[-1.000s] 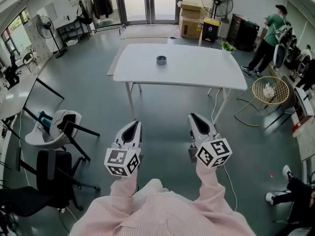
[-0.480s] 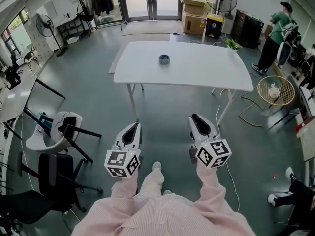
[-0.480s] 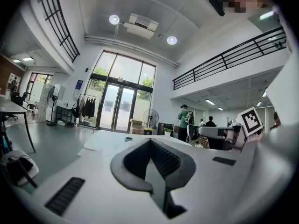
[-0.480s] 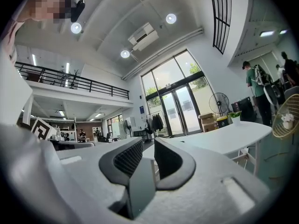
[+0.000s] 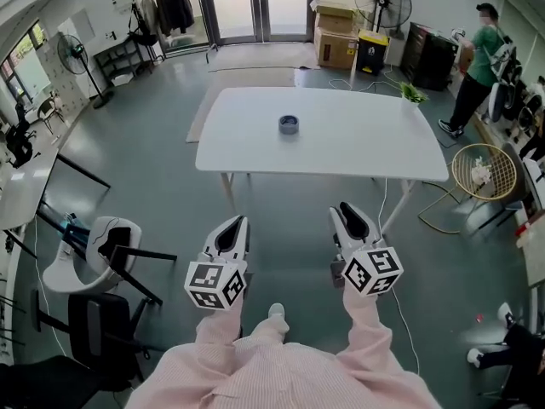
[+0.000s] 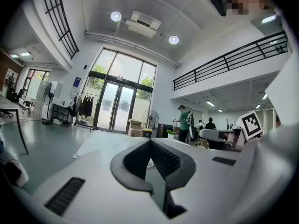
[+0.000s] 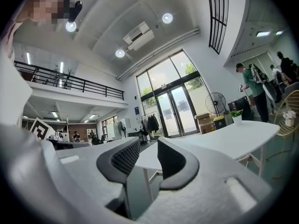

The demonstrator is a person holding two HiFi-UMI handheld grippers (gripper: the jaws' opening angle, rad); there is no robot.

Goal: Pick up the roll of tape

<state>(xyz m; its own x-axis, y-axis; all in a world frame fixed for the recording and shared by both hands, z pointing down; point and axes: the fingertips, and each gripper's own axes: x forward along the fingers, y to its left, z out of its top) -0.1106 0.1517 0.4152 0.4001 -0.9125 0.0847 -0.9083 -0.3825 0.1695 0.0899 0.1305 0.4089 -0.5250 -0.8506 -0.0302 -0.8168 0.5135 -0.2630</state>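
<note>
The roll of tape (image 5: 289, 124), a small grey ring, lies flat on the white table (image 5: 358, 139), left of its middle toward the far side. Both grippers hover over the floor short of the table's near edge, pointing at it, well away from the tape. My left gripper (image 5: 235, 225) has its tips meeting and nothing in it. My right gripper (image 5: 344, 212) is opening, with a plain gap between its pads (image 7: 174, 160) and nothing in it. The tape shows in neither gripper view; the right gripper view shows the table (image 7: 233, 139).
White and black chairs (image 5: 111, 239) stand on the left. A wire basket chair (image 5: 482, 167) and a person (image 5: 479, 66) are at the right. Cardboard boxes (image 5: 335, 39) and a fan (image 5: 381, 2) lie beyond the table. A cable (image 5: 402, 313) runs across the floor.
The table and tape have drawn nearer and sit lower in the head view as I walk forward with both grippers. The person at the right has shifted.
</note>
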